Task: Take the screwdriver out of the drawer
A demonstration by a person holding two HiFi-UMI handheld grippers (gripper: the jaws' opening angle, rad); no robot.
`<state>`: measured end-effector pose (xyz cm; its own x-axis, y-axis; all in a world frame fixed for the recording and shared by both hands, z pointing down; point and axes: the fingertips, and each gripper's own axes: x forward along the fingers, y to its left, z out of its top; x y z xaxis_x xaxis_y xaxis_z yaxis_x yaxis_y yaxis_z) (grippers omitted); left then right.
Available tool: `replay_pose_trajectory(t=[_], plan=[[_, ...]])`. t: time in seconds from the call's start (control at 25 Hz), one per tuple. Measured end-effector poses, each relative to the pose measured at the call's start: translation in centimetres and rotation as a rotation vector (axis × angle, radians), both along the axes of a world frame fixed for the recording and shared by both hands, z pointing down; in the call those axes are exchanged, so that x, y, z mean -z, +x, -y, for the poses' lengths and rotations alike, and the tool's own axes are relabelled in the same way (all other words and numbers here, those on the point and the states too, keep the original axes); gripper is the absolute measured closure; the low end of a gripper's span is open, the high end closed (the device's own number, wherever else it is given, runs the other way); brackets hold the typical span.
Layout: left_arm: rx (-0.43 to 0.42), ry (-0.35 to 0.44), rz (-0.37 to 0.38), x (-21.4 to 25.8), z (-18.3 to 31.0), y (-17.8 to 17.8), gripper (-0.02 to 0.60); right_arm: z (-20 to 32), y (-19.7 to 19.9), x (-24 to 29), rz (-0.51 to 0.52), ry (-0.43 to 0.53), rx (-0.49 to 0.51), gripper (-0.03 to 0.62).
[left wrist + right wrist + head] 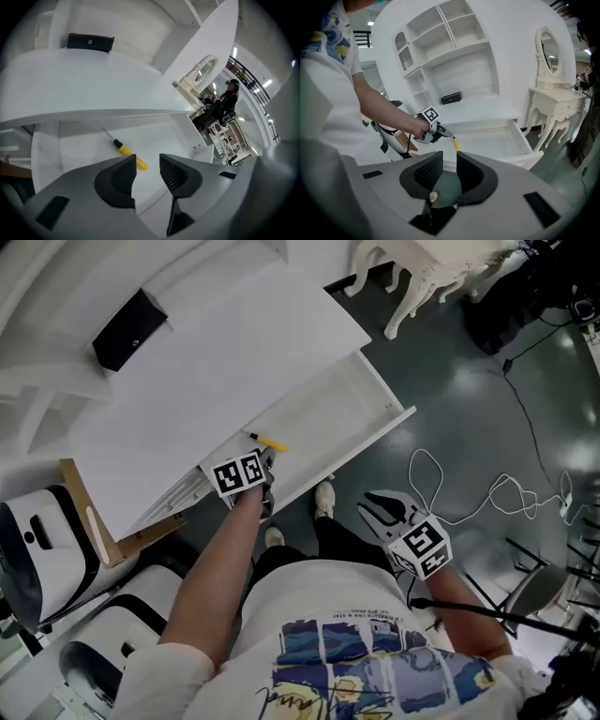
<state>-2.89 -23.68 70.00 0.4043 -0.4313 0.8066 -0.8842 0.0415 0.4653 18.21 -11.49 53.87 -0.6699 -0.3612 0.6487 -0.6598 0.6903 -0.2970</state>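
Bright, even light comes from ceiling lamps (268,83), small white strips at the right side of the left gripper view. The white desk top (234,362) is nearly washed out, and its front edge throws a soft grey shadow onto the back of the drawer (159,136). The dark floor (469,399) shows pale glare patches. Both gripper views bow straight lines and darken to black at the corners.

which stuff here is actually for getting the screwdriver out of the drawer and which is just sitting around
For the job:
screwdriver
drawer, pulled open
left gripper, open, close to the screwdriver
right gripper, open, empty

Just lying about:
black box
dressing table
shelves
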Motion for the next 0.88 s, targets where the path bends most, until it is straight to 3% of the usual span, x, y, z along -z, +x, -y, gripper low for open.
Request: replay_pose_trajectory(t=[0.4,0.64,0.88], plan=[[0.198,-0.112,0.027,-4.8,2.1,-0.7,0.403,5.2,-2.1,-3.8,-0.100,-0.111,0.223,0.487],[0.303,-0.174,0.066,-7.1,1.9,-1.4,0.403,6.4,-3.5,-4.3,-0.085,-0.130,0.266,0.490],[0.324,-0.198,0.099,-8.4,1.6,-1.7,0.403,5.5,-2.9,-5.1,-0.083,-0.175,0.272,0.493]])
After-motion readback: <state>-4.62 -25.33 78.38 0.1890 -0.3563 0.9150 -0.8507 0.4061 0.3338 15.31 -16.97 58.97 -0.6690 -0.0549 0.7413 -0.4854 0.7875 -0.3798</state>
